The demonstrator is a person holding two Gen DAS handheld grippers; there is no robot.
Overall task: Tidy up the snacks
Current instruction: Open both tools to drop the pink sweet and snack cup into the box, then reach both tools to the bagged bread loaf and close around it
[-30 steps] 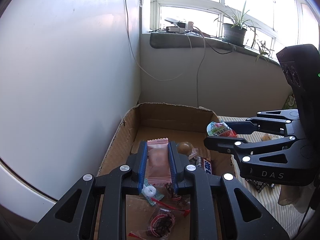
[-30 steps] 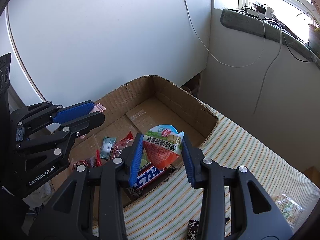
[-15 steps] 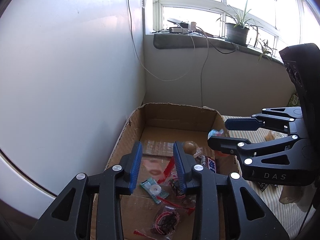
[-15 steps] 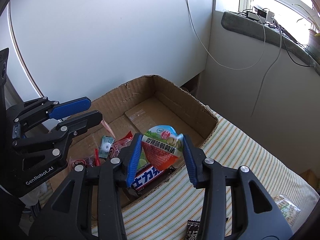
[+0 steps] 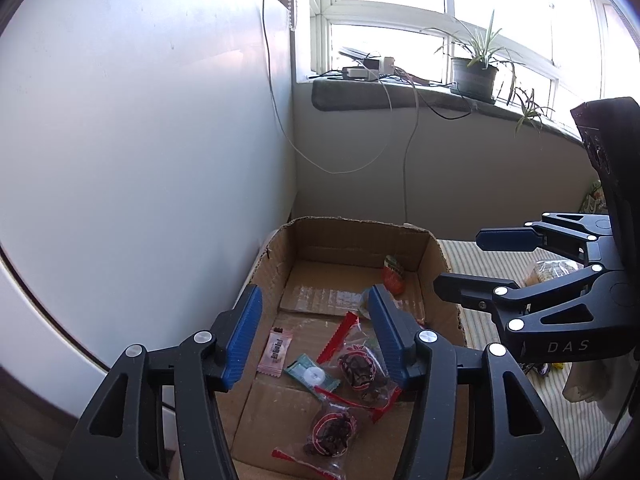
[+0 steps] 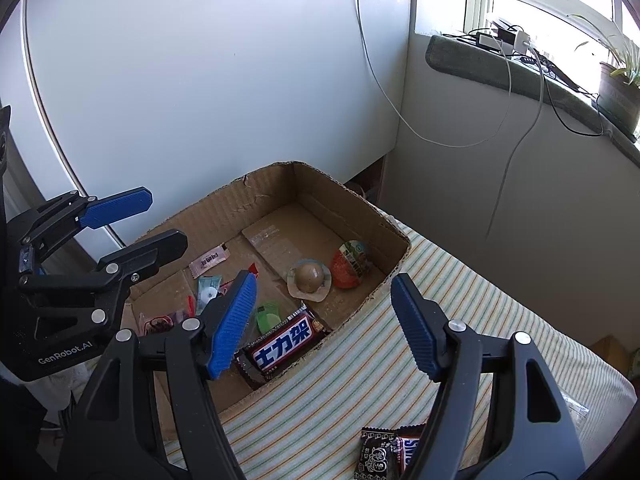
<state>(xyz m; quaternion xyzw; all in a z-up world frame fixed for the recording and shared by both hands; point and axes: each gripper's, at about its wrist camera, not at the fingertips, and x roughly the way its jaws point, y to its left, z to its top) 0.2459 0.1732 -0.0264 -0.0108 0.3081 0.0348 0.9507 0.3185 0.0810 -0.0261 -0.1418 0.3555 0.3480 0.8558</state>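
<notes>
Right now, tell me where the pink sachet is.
The pink sachet lies flat on the cardboard box floor near its left wall in the left wrist view, beside the green candy wrapper.

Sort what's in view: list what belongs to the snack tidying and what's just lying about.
Job:
cardboard box
pink sachet
egg snack pack
chocolate bar
dark wrappers, not yet boxed
left gripper and right gripper, opening, empty

Lying about:
potted plant
cables
windowsill
</notes>
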